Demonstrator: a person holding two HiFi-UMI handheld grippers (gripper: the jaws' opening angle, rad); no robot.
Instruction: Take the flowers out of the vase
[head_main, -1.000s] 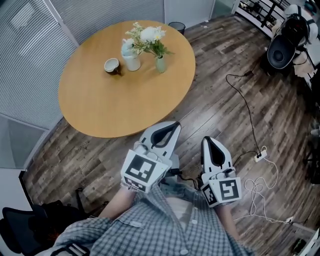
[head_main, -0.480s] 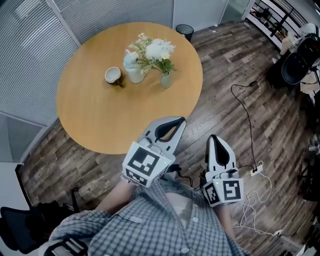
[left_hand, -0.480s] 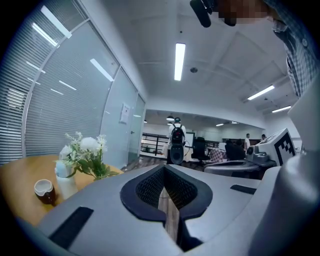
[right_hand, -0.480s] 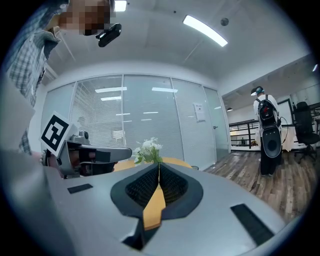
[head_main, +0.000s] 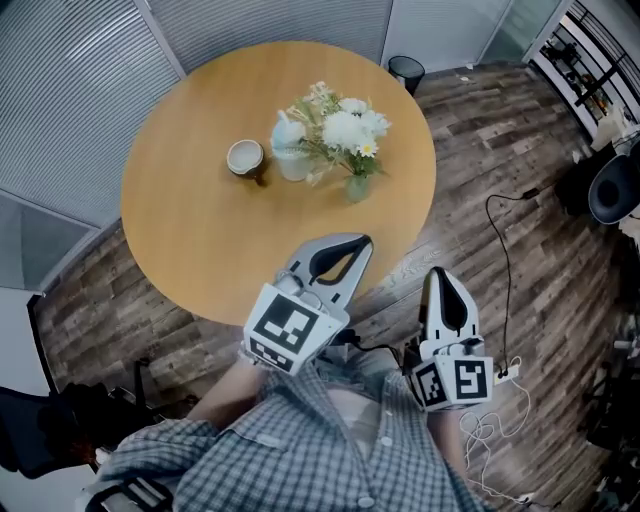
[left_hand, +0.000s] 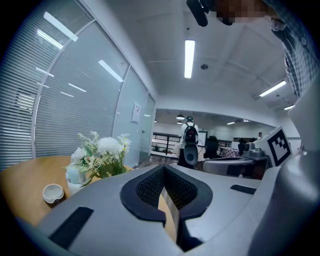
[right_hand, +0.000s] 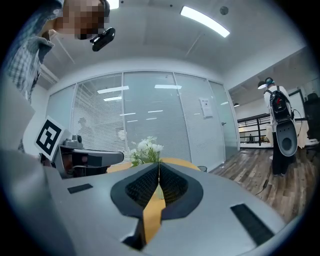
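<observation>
The flowers are standing in a small green vase on the far right part of the round wooden table, just right of a white pot and a cup. The left gripper and right gripper are hanging by the table's near edge, well apart from the vase, each with its jaws pressed together and gripping nothing.

One round table carries three vessels: one small cup, one white pot and one green vase. One bunch of flowers shows, though it may be split between two vessels. One bin stands beyond. There are two grippers: the left gripper and the right gripper.
</observation>
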